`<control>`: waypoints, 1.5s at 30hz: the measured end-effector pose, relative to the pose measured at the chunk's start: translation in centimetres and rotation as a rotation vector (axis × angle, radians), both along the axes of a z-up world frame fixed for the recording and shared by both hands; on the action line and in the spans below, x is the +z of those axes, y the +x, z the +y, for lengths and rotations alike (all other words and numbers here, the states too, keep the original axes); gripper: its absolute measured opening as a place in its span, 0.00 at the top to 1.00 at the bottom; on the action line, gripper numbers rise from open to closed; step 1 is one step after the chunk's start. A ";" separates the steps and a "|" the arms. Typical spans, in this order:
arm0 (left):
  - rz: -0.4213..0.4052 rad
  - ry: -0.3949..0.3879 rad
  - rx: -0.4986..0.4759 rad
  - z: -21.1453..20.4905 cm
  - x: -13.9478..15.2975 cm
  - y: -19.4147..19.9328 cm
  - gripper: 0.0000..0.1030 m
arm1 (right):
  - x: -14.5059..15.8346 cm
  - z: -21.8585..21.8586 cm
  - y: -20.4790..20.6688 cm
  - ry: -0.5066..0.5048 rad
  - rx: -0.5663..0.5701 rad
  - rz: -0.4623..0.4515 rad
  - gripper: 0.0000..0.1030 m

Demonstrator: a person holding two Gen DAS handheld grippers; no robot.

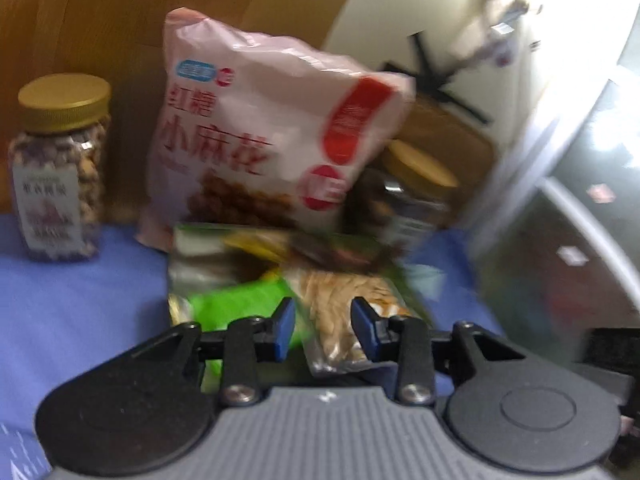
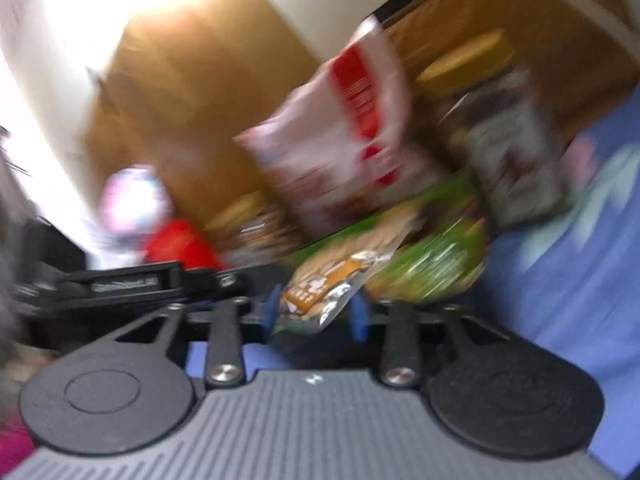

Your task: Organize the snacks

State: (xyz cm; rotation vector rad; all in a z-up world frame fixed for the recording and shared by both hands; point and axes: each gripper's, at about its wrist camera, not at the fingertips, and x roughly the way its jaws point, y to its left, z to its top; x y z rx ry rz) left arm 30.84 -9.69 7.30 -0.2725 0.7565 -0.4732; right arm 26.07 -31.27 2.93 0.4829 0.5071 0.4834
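Left gripper [image 1: 323, 330] level and low over the blue cloth [image 1: 80, 300], pointing toward 12 o'clock, blue pads [image 1: 285, 326] set narrowly either side of the near edge of a clear packet of pale snack sticks [image 1: 344, 312]; whether actually pinching or merely flanking, cannot tell. Green packet [image 1: 240, 308] lying flat just at 9 o'clock of the sticks, partly under the left finger. Further toward 12 o'clock, a pink bag with red Chinese lettering [image 1: 272, 140] standing upright, leaning slightly toward 3 o'clock, against a brown cardboard box [image 1: 140, 20]. At 10 o'clock, a clear jar of nuts with a gold lid [image 1: 60, 168], upright on the cloth, well apart from the bag. At 2 o'clock, a second gold-lidded jar [image 1: 416, 192], blurred, just beside the bag's lower corner. Right wrist view heavily smeared and rolled, whole scene tilting up toward 2 o'clock. Right gripper [image 2: 316, 312] with blue pads [image 2: 359, 316] narrowly spaced around the silvery corner of an orange-labelled snack packet [image 2: 320, 284]; grip or mere straddle, cannot tell through the blur. Green packet [image 2: 432, 264] at 1 o'clock of the fingers, pink-and-red bag [image 2: 340, 140] beyond at 12 o'clock, dark-labelled jar with gold lid [image 2: 508, 140] at 2 o'clock. Black arm of the other gripper [image 2: 120, 284] crossing at 9 o'clock.
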 end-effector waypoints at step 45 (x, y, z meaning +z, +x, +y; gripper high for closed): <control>-0.089 0.355 0.141 1.4 -3.1 -22.0 0.42 | -0.7 4.6 -20.4 0.031 -0.261 -0.061 0.22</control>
